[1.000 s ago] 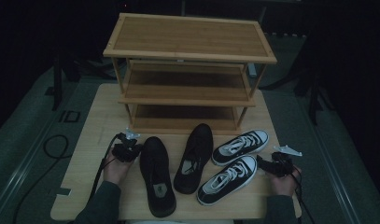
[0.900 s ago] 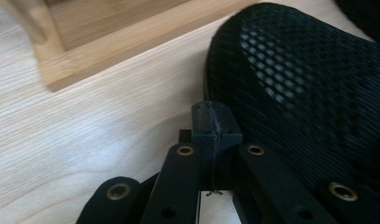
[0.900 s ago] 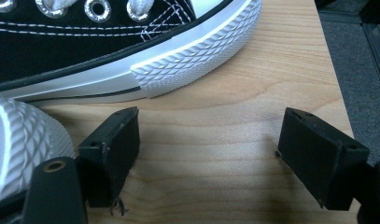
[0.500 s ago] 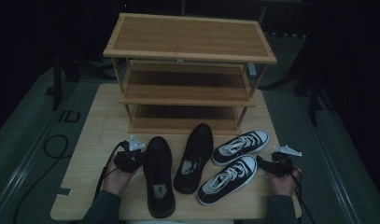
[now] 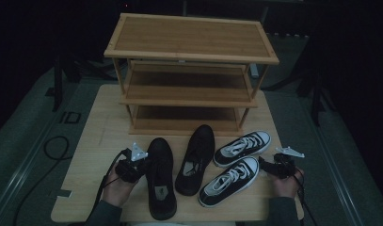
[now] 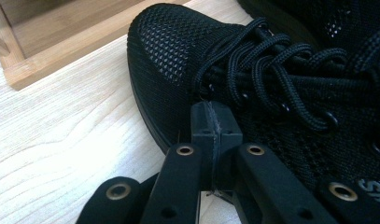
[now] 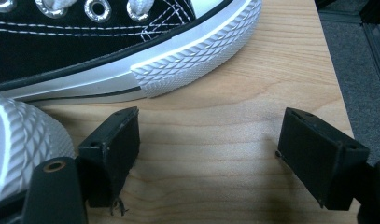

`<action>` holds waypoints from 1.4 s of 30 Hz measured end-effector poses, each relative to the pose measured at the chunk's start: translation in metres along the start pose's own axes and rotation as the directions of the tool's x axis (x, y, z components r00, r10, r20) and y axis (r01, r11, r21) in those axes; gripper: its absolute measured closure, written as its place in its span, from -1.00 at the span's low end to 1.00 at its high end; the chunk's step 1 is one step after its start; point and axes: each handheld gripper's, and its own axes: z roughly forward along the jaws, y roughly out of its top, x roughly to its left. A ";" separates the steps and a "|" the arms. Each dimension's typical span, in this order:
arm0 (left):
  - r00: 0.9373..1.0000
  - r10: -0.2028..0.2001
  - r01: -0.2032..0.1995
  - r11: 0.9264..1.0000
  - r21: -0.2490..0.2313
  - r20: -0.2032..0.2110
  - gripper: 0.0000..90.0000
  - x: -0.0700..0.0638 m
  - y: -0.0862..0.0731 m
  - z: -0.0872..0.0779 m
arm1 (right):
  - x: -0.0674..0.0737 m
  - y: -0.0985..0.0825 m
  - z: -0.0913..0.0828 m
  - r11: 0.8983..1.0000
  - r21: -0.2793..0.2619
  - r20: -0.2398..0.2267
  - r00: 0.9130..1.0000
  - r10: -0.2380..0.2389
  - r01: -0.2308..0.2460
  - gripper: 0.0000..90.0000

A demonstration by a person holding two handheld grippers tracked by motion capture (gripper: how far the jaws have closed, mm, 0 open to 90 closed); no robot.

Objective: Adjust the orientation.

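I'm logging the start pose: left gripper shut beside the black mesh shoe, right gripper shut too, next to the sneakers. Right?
Not quite: the right gripper is open, its jaws standing apart over bare table, as the right gripper view shows. The left gripper is shut beside the black mesh shoe.

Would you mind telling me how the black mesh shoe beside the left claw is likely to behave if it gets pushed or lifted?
The black mesh shoe probably feels light, since its upper is thin open mesh. That toe would likely dent under a pinch. Lying flat on the table, it should slide, not tip, and its loose laces may snag the shut left claw.
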 end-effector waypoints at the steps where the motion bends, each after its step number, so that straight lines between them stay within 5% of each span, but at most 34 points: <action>1: 1.000 0.005 -0.005 1.000 -0.001 -0.004 1.00 -0.001 0.000 0.000 | 0.000 0.000 0.000 1.000 0.000 0.000 1.000 0.000 0.000 -0.54; 14: 1.000 0.016 -0.016 1.000 -0.015 -0.017 1.00 -0.002 0.010 0.004 | 0.000 0.000 0.000 1.000 0.000 0.000 1.000 -0.001 0.001 -0.54; 22: 0.999 0.049 -0.049 0.999 -0.003 -0.002 1.00 -0.007 0.024 0.022 | 0.000 0.000 0.000 1.000 0.000 0.000 1.000 -0.001 0.001 -0.54; 30: 0.997 0.068 -0.068 0.998 -0.006 0.025 1.00 -0.001 0.036 0.035 | 0.000 0.000 0.000 1.000 0.000 0.000 1.000 -0.001 0.001 -0.54; 34: 0.998 0.067 -0.066 0.998 0.009 -0.006 1.00 0.005 0.042 0.045 | 0.000 0.000 0.000 1.000 0.000 0.000 1.000 -0.002 0.002 -0.54; 42: 0.998 0.055 -0.055 0.998 0.001 -0.002 1.00 0.011 0.050 0.048 | 0.000 0.000 0.000 1.000 0.000 0.000 1.000 -0.002 0.002 -0.54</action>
